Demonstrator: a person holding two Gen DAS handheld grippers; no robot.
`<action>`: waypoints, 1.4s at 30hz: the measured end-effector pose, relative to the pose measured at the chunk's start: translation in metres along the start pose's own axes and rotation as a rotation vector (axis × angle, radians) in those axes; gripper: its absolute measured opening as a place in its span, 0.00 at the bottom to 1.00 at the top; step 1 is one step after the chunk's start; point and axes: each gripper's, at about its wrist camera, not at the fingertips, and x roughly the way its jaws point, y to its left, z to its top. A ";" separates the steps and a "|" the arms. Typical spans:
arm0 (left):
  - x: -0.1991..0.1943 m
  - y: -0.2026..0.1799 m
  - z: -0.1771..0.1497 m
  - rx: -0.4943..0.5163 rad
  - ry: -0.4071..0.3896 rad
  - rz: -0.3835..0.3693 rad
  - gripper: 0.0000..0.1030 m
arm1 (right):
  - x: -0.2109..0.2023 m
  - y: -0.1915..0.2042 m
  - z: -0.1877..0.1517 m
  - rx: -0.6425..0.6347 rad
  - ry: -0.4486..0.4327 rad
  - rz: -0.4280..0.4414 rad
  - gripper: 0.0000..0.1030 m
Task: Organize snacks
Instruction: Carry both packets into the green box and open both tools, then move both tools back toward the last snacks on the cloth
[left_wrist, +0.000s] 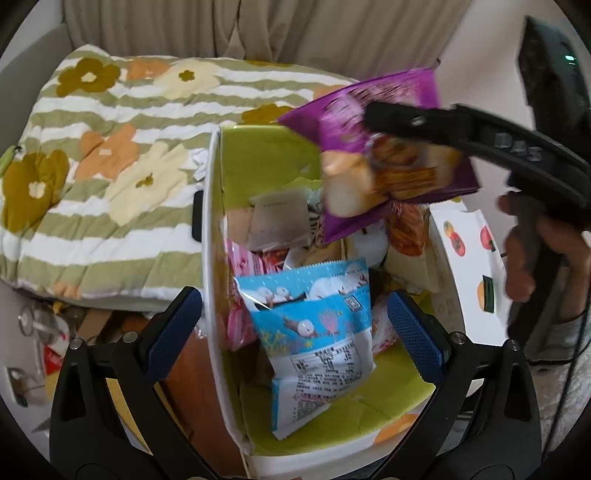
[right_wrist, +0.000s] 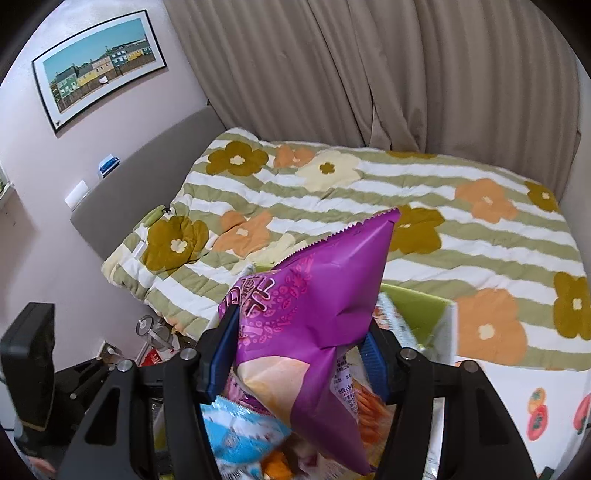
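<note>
The puffy purple plastic snack bag (right_wrist: 310, 332) is squeezed in the right hand-held gripper (right_wrist: 299, 354) above the green-lined cardboard box (left_wrist: 258, 155). The left hand-held gripper (left_wrist: 295, 325) gapes wide, empty. A flowery striped blanket (right_wrist: 461, 236) covers the bed.

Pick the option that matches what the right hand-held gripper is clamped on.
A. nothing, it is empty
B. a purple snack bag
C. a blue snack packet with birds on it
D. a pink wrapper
B: the right hand-held gripper has its blue pads pressed on both sides of the purple snack bag, which the left wrist view shows held above the box of snacks.
</note>
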 end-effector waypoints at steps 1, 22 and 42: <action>0.000 0.001 0.001 0.000 -0.001 -0.003 0.97 | 0.006 0.001 0.001 0.009 0.010 0.003 0.54; -0.005 0.002 -0.012 -0.006 -0.003 0.014 0.97 | 0.022 0.013 -0.014 0.050 0.020 -0.037 1.00; -0.048 -0.167 -0.056 0.074 -0.131 0.087 0.97 | -0.150 -0.046 -0.063 0.025 -0.163 -0.024 1.00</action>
